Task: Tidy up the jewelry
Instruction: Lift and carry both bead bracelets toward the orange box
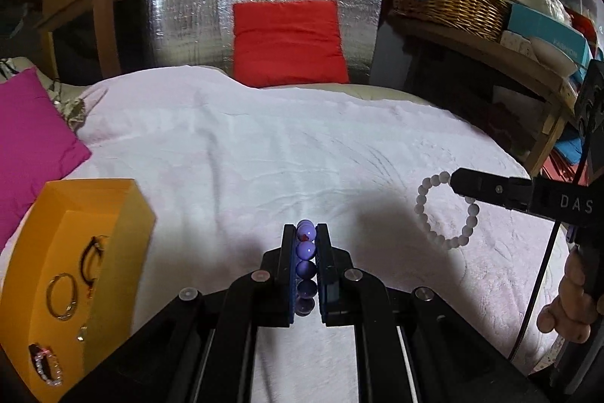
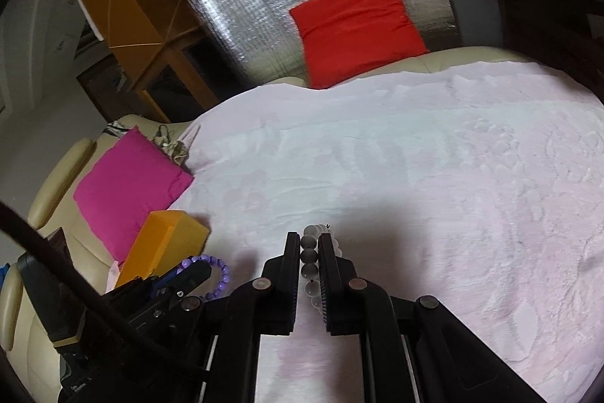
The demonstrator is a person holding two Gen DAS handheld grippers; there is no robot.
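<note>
Both jaws clamped: my left gripper [image 1: 306, 237] pinched purple bracelet [image 1: 305, 265], right gripper [image 2: 308, 244] pinched white bracelet [image 2: 310, 257], both above blanket [image 1: 264, 153]; orange box [image 1: 71, 274] at 9 o'clock.

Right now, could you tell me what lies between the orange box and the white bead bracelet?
In the left wrist view, only the left gripper holding the purple bead bracelet, above bare white cloth.

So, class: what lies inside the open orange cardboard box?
Inside the orange cardboard box: a black cord bracelet, a thin gold bangle, a sparkly stone-set bracelet and a small silvery piece. The left gripper's arm covers the near corner.
</note>
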